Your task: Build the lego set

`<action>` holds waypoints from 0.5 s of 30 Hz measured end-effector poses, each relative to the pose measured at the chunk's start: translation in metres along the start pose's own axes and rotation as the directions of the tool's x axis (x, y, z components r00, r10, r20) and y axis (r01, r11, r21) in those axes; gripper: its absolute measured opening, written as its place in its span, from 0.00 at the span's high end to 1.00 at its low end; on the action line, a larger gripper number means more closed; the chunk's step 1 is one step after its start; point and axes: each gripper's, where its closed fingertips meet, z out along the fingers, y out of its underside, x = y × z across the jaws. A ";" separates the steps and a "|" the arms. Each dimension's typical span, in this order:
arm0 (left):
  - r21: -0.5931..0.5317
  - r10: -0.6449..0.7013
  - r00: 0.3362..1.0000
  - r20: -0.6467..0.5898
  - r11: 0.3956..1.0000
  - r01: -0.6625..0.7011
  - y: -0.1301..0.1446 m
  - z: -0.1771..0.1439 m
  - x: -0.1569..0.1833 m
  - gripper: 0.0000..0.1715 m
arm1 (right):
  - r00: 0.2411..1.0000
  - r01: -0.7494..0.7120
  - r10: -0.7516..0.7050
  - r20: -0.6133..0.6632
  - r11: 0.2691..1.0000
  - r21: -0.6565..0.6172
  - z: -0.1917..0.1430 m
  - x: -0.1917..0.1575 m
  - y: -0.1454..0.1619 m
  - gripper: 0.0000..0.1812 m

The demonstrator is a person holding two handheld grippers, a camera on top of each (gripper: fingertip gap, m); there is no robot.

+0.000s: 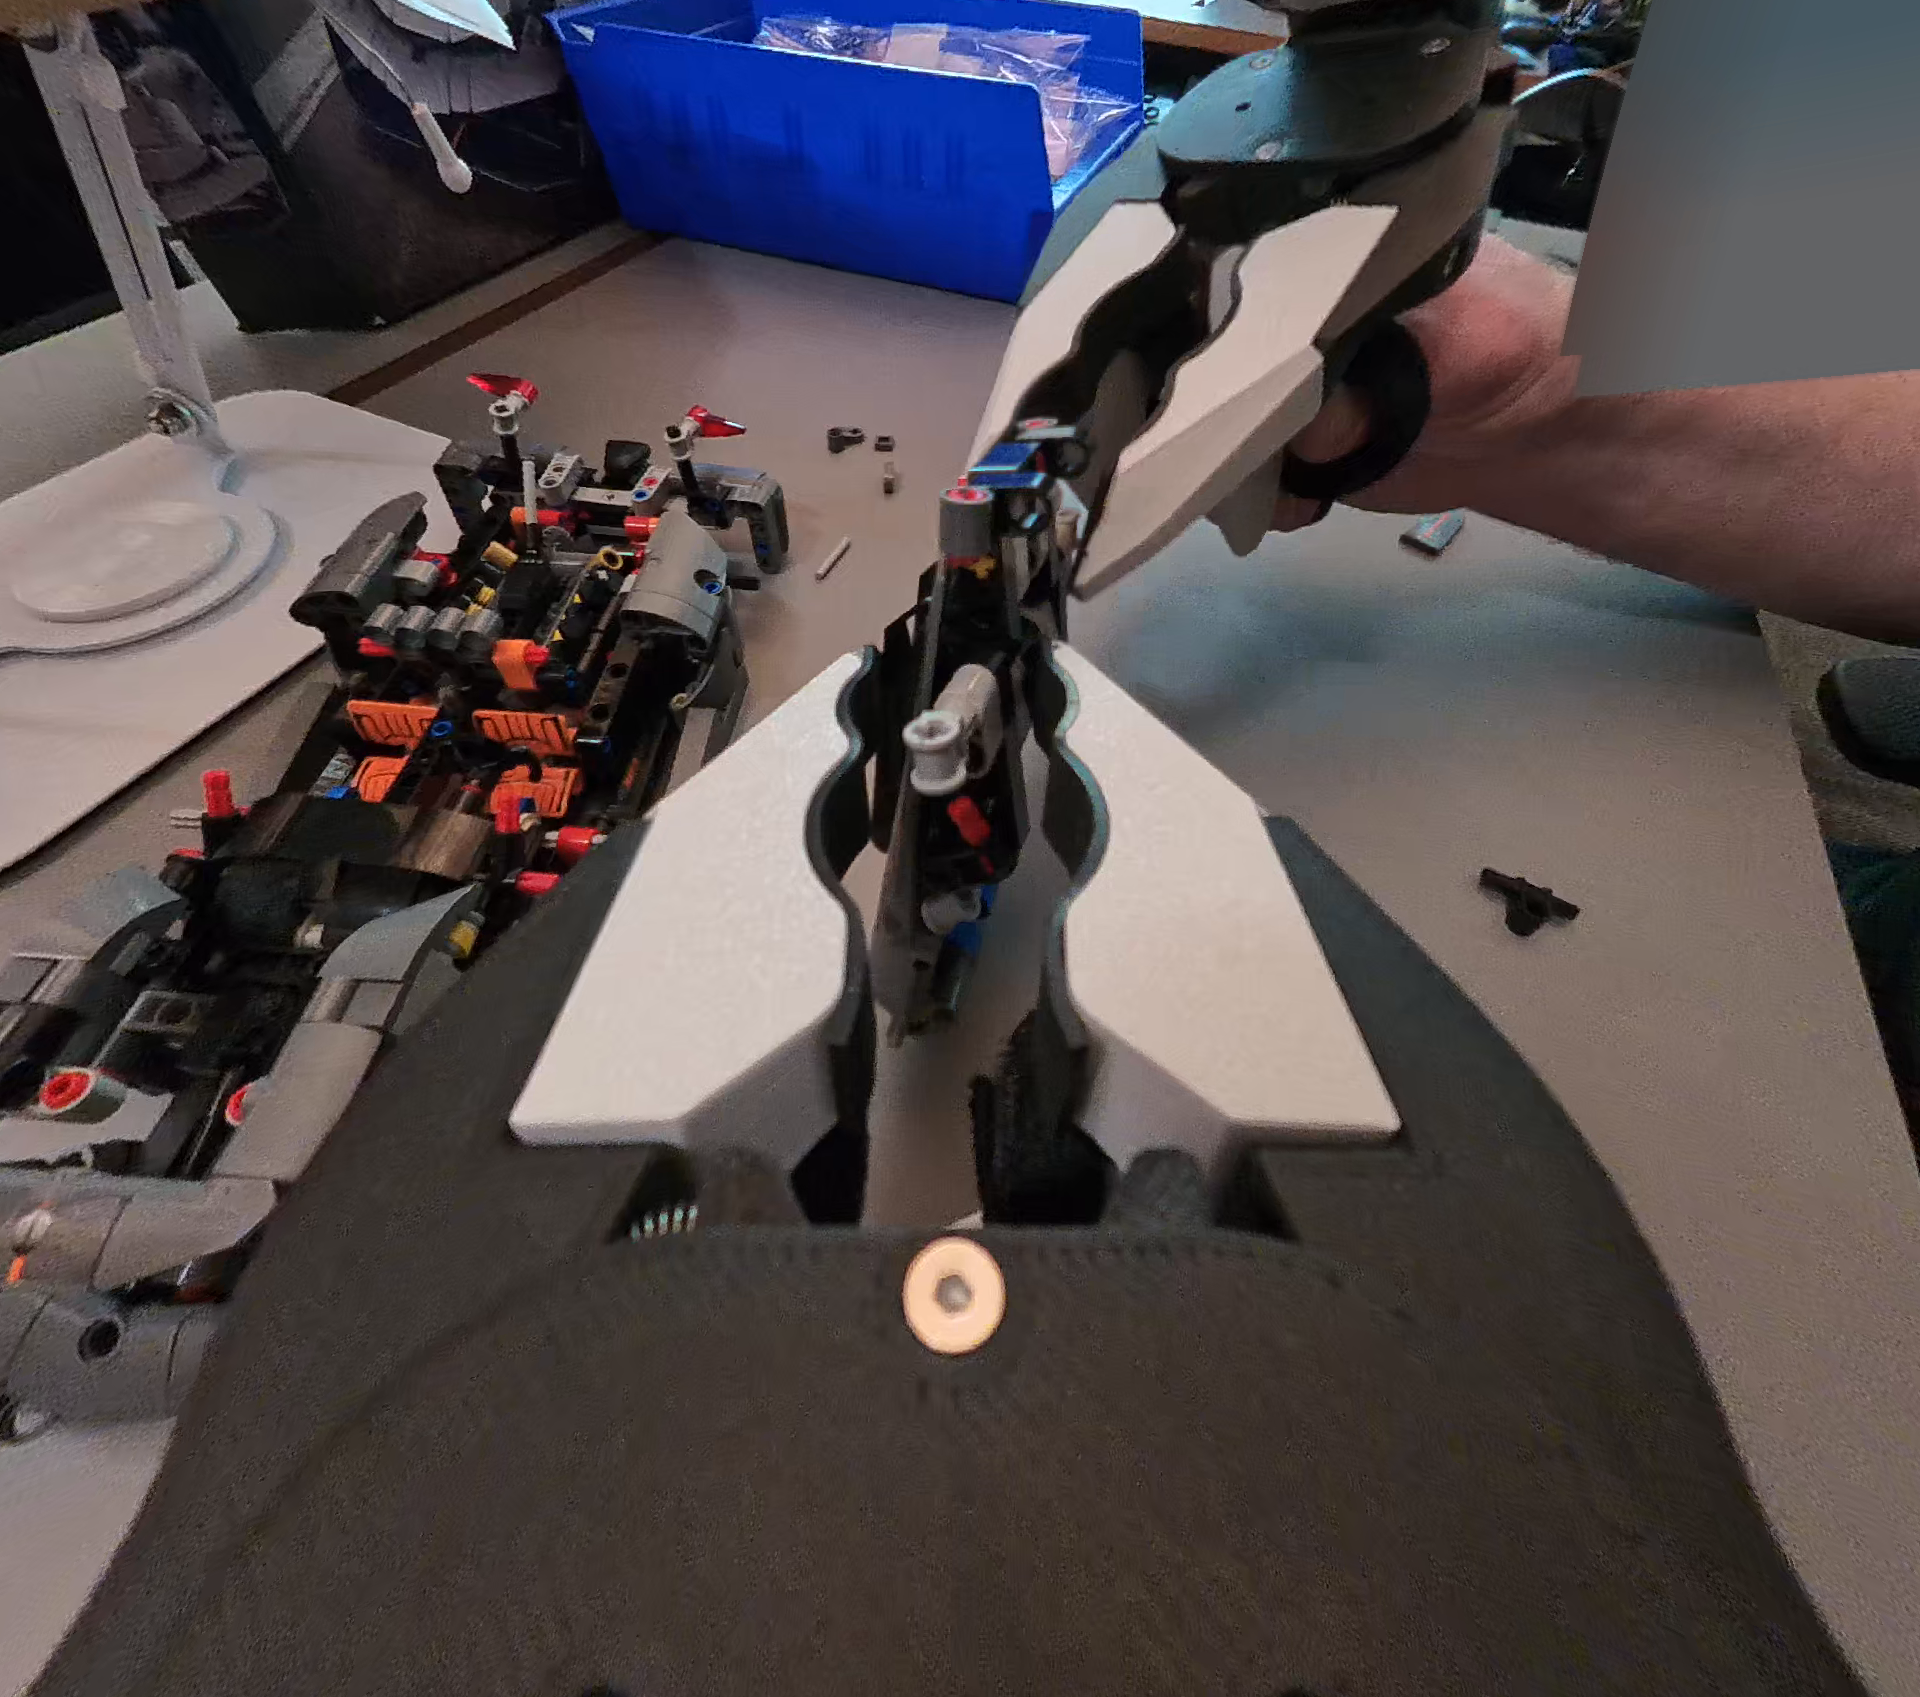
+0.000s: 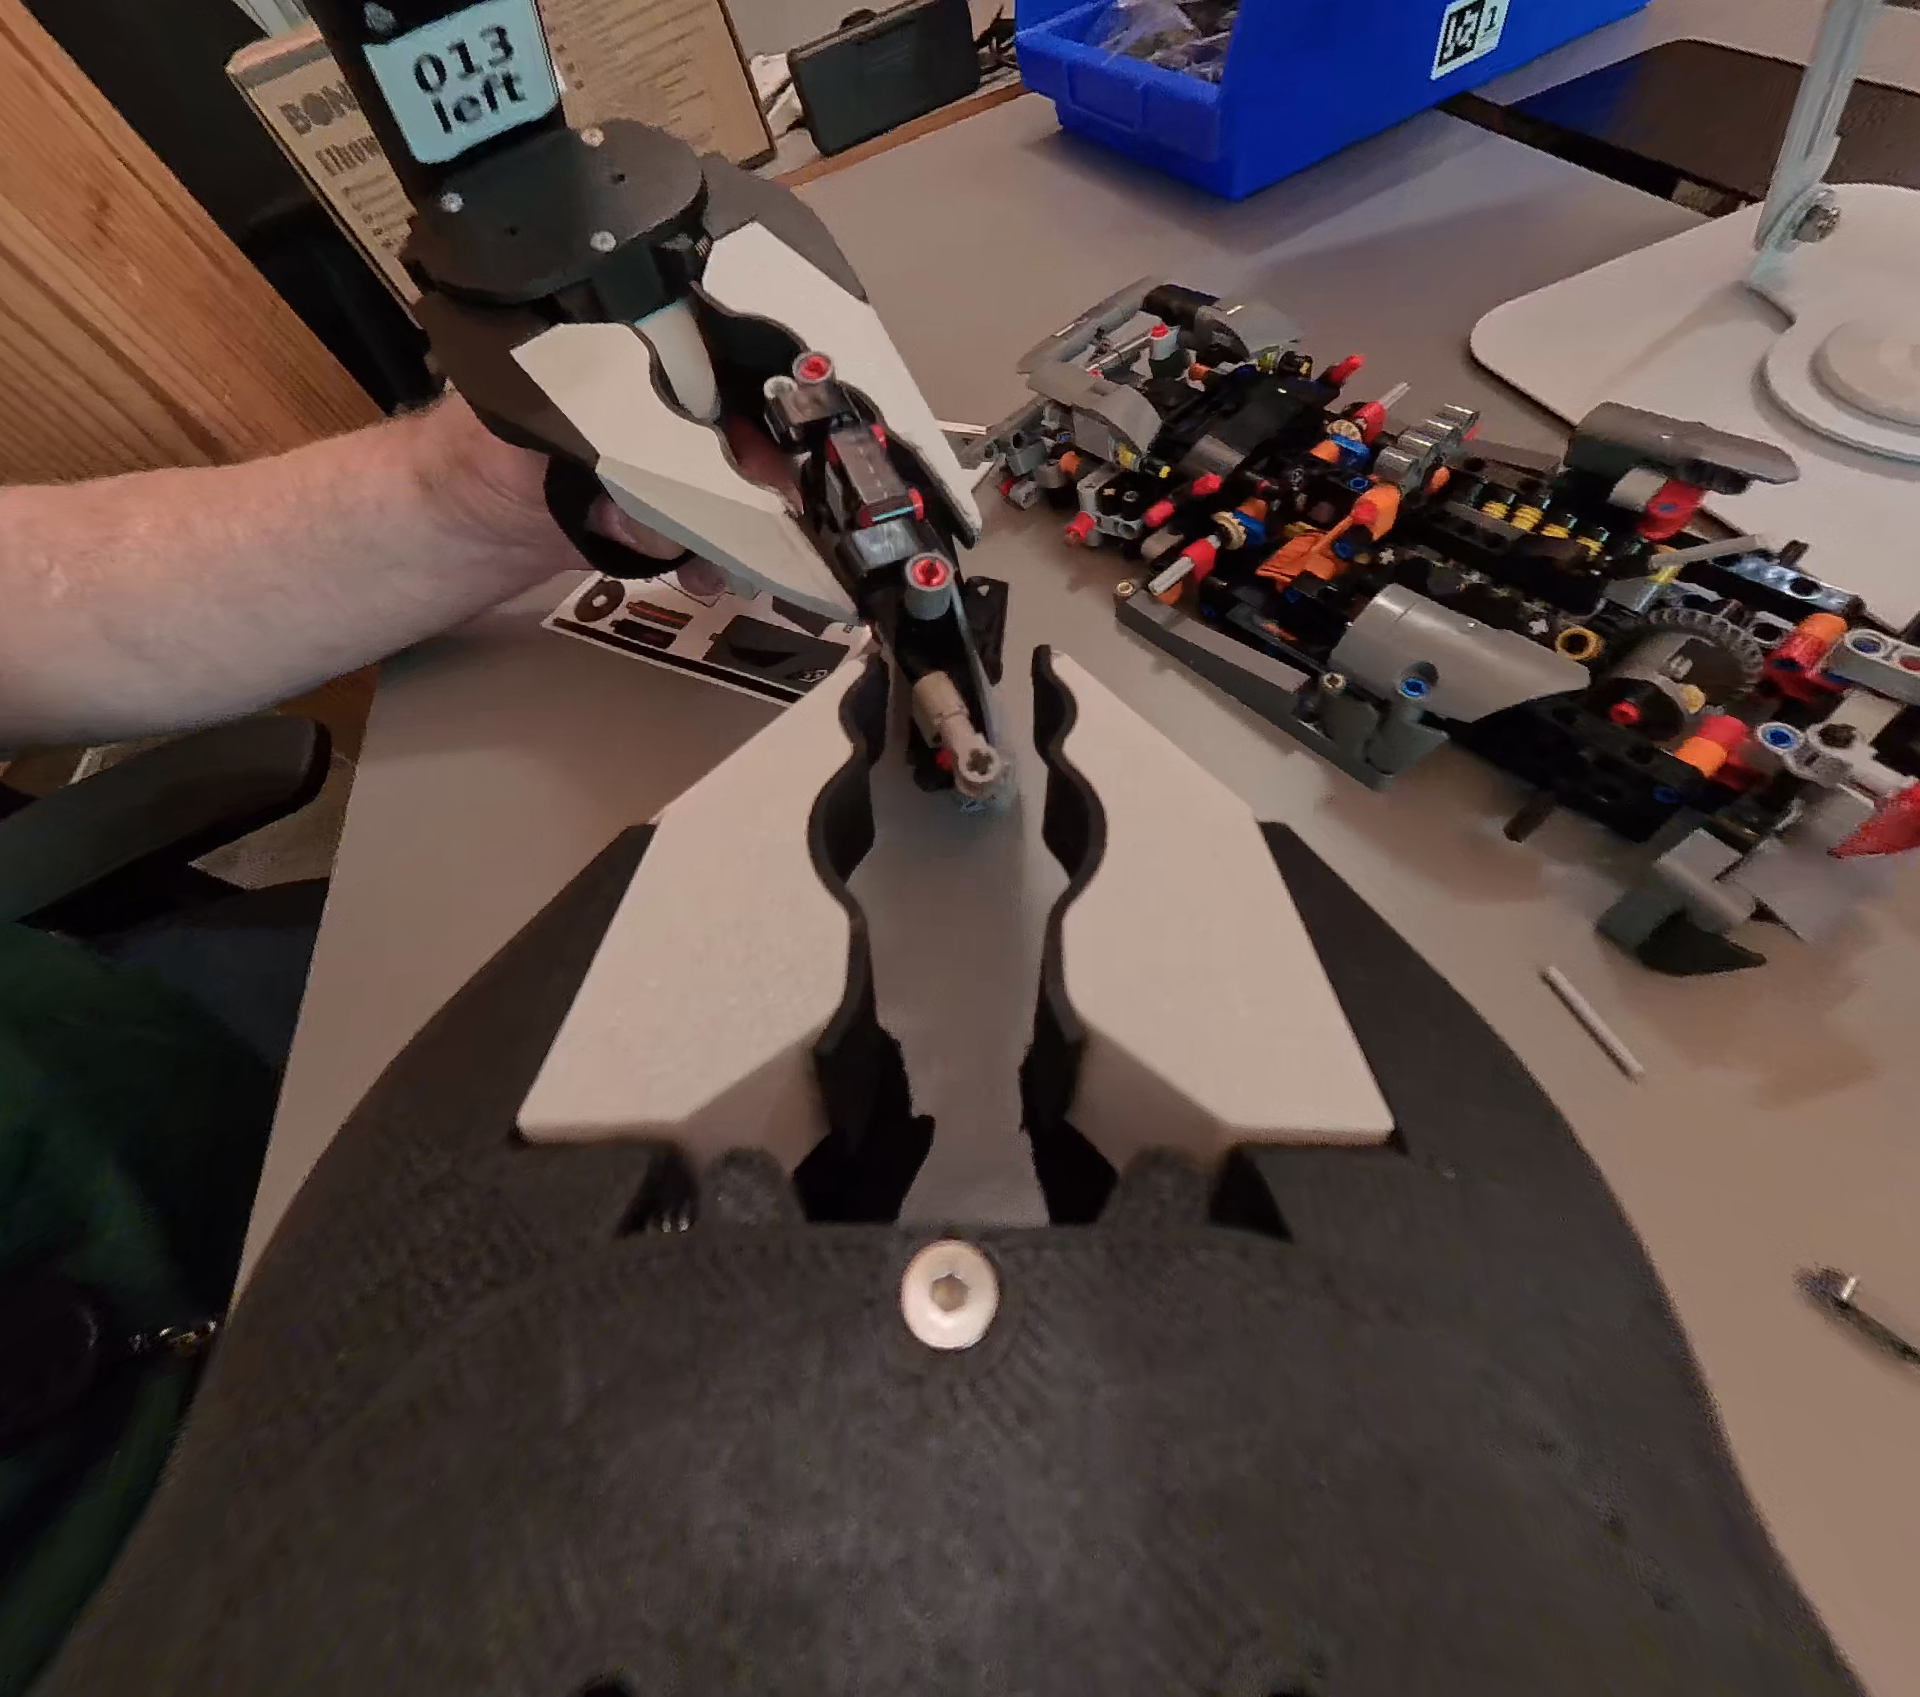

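Note:
My left gripper (image 1: 956,660) is shut on a long, narrow black-and-grey Lego sub-assembly (image 1: 956,774) with red pins, and holds it above the grey table (image 1: 1403,712). My right gripper (image 2: 956,660) is open, and the sub-assembly's far end (image 2: 971,764) lies between its fingertips, close to the left one. The right gripper also shows in the left wrist view (image 1: 1039,520), reaching in from the upper right. The left gripper shows in the right wrist view (image 2: 914,567). A large, partly built Lego car chassis (image 1: 499,691) (image 2: 1403,546) lies on the table beside them.
A blue bin (image 1: 831,161) (image 2: 1351,16) holding plastic bags stands at the back. A white stand base (image 1: 135,546) (image 2: 1662,338) sits by the chassis. Small loose parts (image 1: 1527,899), a grey axle (image 2: 1590,1019) and a sticker sheet (image 2: 707,629) lie on the table. The tips of both grippers are at nearly the same place.

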 end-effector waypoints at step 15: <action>-0.002 -0.050 0.999 0.018 0.999 0.050 0.008 0.001 -0.012 0.77 | 0.993 -0.024 0.036 0.110 0.994 -0.111 0.016 0.007 0.010 0.90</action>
